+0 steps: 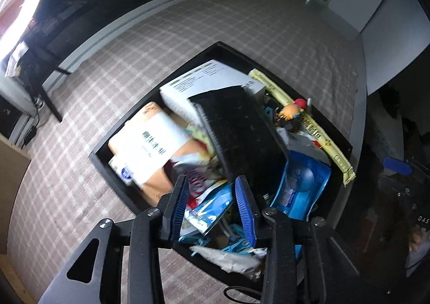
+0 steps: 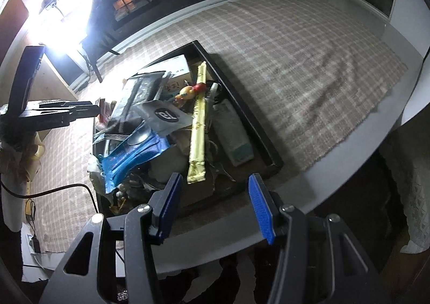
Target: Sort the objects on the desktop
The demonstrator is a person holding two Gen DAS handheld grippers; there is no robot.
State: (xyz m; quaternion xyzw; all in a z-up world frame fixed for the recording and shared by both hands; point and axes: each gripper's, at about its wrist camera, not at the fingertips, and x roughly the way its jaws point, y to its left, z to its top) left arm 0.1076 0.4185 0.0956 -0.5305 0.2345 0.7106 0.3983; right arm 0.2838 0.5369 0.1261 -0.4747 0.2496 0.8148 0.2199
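Observation:
A black tray on the checked cloth is heaped with desktop objects. A black keyboard lies tilted across the heap, over a white box and beside an orange-and-white tissue pack. A long yellow packet runs along the tray's right side, by a small orange figurine and a blue packet. My left gripper hangs open over the tray's near end, its pads pressing on nothing. My right gripper stands open and empty above the tray, near the yellow packet.
A checked cloth covers most of the grey table, whose near edge curves past the right gripper. A bright lamp glares at the back left. A black cable trails left of the tray. Dark windows line the far side.

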